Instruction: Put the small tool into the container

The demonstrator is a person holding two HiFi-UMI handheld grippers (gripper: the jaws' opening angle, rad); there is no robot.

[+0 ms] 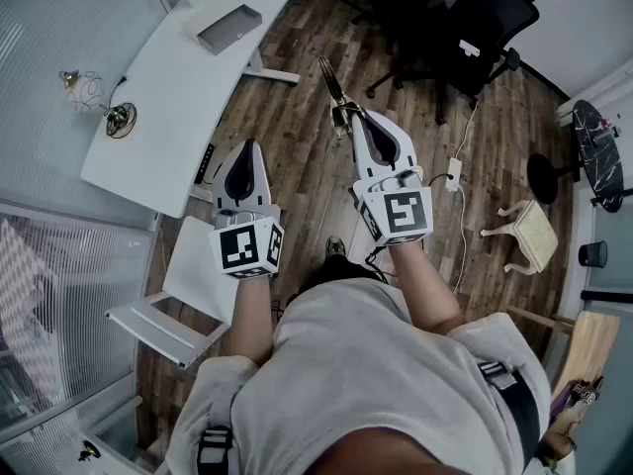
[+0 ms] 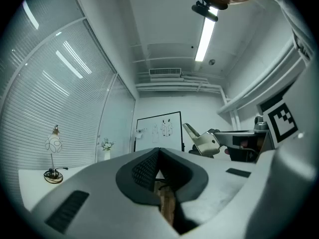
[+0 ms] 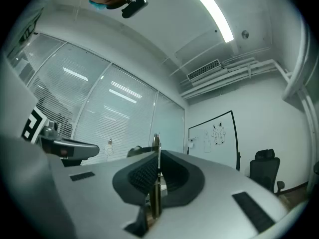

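lamp: small table lamp in the upper left of the head view, sitting on the desk near its left edge

desk: white curved desk filling the upper left, well apart from both of my grippers

grey box: rectangular grey box at the top of the desk. I can't tell from here if it's open

white chair: white chair at lower left, just below my left gripper in the frame

left gripper: left gripper is centre-left, over the wood floor by the desk edge. Its own view shows the jaws closed on each other with nothing between them

small tool: small tool is a thin gold-coloured metal piece just above centre. It sticks out up and to the left from my right gripper, over the floor, nowhere near the box

right gripper: right gripper is right of centre, with its jaws clamped on the tool. In its own view the thin blade stands on edge right between the pads

office chairs: black office chairs at the top right

stool: little pale stool on the floor at the right
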